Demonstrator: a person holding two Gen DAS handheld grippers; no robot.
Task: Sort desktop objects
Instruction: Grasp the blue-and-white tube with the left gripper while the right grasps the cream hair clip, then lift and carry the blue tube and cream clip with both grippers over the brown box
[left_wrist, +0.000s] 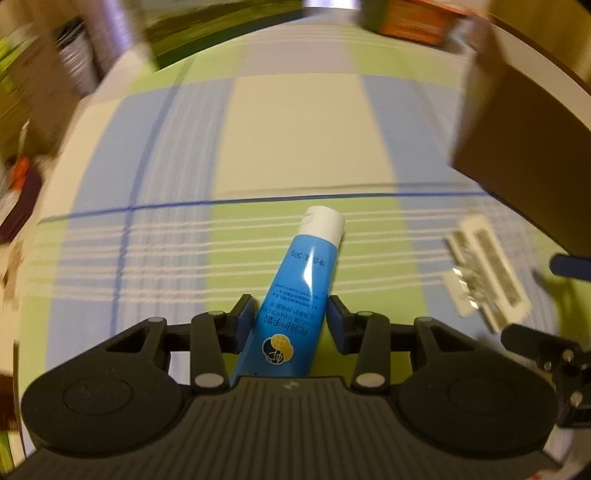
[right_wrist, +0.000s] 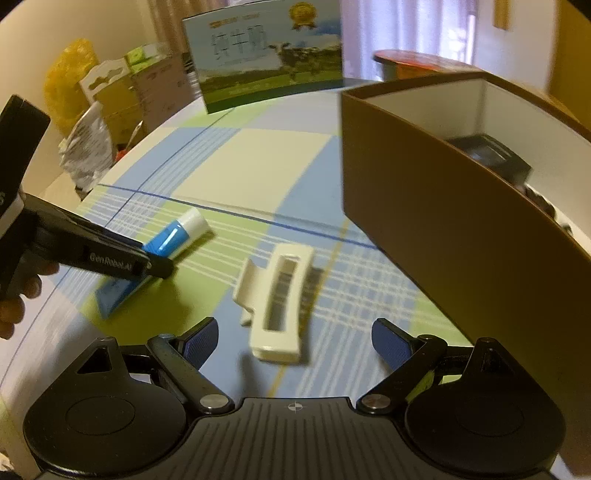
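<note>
Blue hand-cream tube (left_wrist: 299, 295) with a white cap lies on the checked worktop (left_wrist: 295, 140) between the left gripper (left_wrist: 291, 317)'s nearly closed pads, while the right gripper (right_wrist: 295, 339) hangs spread over a cream clip (right_wrist: 277, 306) near the brown box (right_wrist: 443, 236).

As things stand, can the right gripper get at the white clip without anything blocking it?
Probably yes. The right gripper is open, and the white clip lies on the cloth right ahead of its fingers. The blue tube and brown box sit off to either side.
</note>
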